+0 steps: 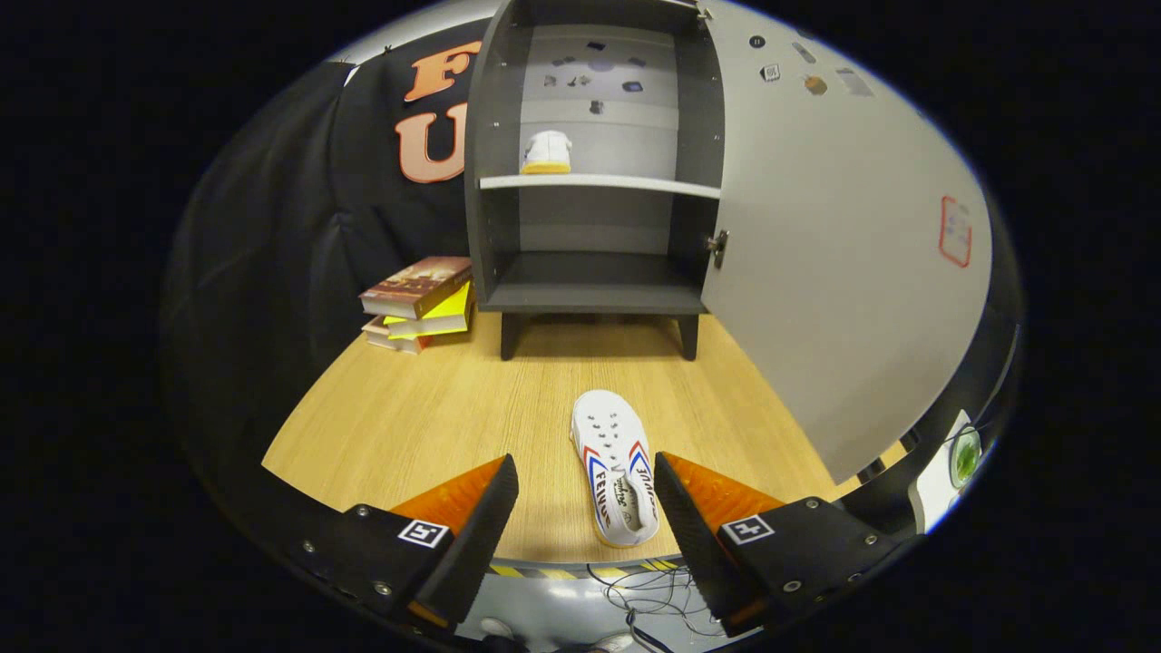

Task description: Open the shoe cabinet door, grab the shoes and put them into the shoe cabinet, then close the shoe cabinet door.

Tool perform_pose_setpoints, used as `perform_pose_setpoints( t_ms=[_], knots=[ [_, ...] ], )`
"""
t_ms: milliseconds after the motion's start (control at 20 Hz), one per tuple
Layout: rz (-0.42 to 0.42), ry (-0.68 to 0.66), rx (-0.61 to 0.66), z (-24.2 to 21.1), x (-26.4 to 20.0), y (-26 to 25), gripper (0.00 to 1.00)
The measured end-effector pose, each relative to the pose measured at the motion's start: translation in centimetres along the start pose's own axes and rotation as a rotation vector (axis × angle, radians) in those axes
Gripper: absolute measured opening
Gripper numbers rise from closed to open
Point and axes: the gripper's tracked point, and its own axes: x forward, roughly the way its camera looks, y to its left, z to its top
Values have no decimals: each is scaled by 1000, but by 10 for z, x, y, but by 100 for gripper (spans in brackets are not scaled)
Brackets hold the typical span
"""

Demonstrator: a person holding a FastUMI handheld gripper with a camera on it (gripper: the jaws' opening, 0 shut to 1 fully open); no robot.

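Note:
The dark grey shoe cabinet [590, 290] stands at the back of the wooden table, its pale door [834, 263] swung wide open to the right. One white shoe [547, 151] rests on the cabinet's middle shelf [617, 184], at its left side. A second white shoe [616, 465] with red and blue stripes lies on the table, toe toward the cabinet, heel near the table's front edge. My gripper [586, 472] is open and holds nothing. The shoe on the table lies between my fingers, close to the right fingertip [669, 481].
A stack of books [420, 304] sits on the table [408, 417] left of the cabinet. The open door reaches forward along the table's right side. Cables [648, 589] lie on the floor below the table's front edge.

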Motion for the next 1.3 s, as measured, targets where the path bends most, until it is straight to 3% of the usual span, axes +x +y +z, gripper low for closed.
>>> perform_pose_setpoints(
  t_ms=[150, 250, 600, 1000, 1050, 1100, 1300],
  knots=[
    [6, 103, 17, -29, 43, -1, 93],
    [20, 162, 47, -44, 65, 2, 87],
    [-17, 251, 35, -69, 104, -10, 53],
    [3, 288, 30, -78, 115, -5, 28],
    [7, 287, 44, -79, 114, -1, 19],
    [-1, 276, 60, -78, 114, -2, 2],
    [-2, 222, 116, -55, 109, 1, 0]
  ],
)
